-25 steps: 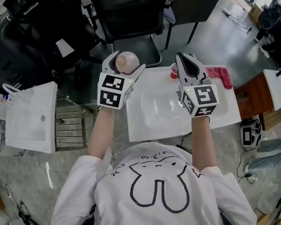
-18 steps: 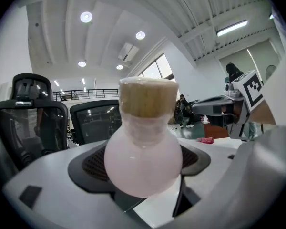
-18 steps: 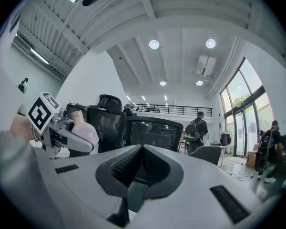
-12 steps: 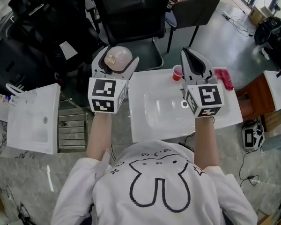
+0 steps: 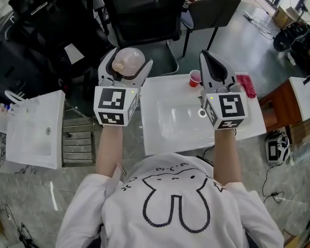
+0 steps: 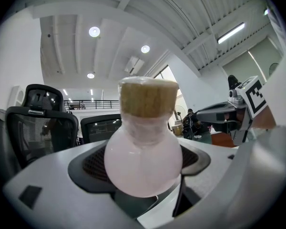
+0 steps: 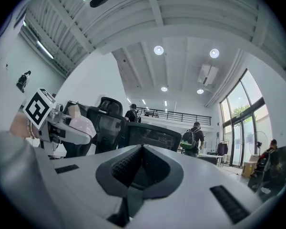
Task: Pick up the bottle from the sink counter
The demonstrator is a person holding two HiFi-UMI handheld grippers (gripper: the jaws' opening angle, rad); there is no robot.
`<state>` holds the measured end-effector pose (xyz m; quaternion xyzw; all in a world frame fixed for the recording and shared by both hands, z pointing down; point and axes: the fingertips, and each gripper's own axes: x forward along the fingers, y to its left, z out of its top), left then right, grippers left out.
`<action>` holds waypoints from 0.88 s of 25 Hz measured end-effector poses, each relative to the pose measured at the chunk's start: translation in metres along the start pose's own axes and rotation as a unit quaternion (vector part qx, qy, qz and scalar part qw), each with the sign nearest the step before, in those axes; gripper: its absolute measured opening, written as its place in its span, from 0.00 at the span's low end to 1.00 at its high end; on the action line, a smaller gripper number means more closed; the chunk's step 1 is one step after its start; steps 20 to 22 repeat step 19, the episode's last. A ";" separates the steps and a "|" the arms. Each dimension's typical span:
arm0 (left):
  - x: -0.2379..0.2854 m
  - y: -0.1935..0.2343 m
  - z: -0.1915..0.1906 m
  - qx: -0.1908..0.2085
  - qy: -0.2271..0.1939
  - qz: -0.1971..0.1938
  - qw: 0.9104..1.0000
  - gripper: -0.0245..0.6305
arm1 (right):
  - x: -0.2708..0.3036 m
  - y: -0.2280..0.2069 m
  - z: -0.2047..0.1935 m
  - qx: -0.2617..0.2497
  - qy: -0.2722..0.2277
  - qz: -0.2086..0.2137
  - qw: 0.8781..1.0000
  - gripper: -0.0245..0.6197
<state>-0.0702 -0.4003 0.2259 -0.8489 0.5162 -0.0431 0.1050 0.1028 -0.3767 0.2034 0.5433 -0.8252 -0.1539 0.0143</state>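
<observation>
A round pale-pink bottle (image 5: 128,61) with a cork stopper (image 6: 148,97) sits between the jaws of my left gripper (image 5: 125,68), which is shut on it and held up left of the white sink counter (image 5: 170,138). In the left gripper view the bottle's bulb (image 6: 143,151) fills the gap, neck upward. My right gripper (image 5: 211,62) is held above the counter's right half, its jaws closed together with nothing between them. The right gripper view shows those shut jaws (image 7: 140,168) and, at the left, the left gripper (image 7: 62,128) with the bottle.
A red cup (image 5: 195,78) and a pink cloth (image 5: 246,84) lie at the counter's far edge. A second white basin (image 5: 33,130) stands at the left beside a metal grate (image 5: 77,141). Black office chairs (image 5: 139,14) stand beyond the counter. A wooden stool (image 5: 281,107) is at the right.
My left gripper has carried the bottle leftward, off the counter's left edge, and a bit higher. The right gripper has barely shifted.
</observation>
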 end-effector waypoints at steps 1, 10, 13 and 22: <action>-0.001 0.000 0.003 0.000 -0.006 0.002 1.000 0.65 | 0.000 0.001 0.001 -0.001 -0.001 0.001 1.000 0.08; -0.005 -0.002 0.016 0.004 -0.035 0.008 0.999 0.65 | 0.000 0.003 0.001 -0.007 -0.004 0.006 1.000 0.08; -0.007 -0.001 0.016 -0.001 -0.037 0.009 0.999 0.65 | 0.000 0.006 0.003 -0.009 -0.006 0.007 1.000 0.08; -0.011 -0.001 0.018 -0.001 -0.046 0.015 0.999 0.65 | -0.003 0.008 0.003 -0.015 -0.006 0.006 1.000 0.08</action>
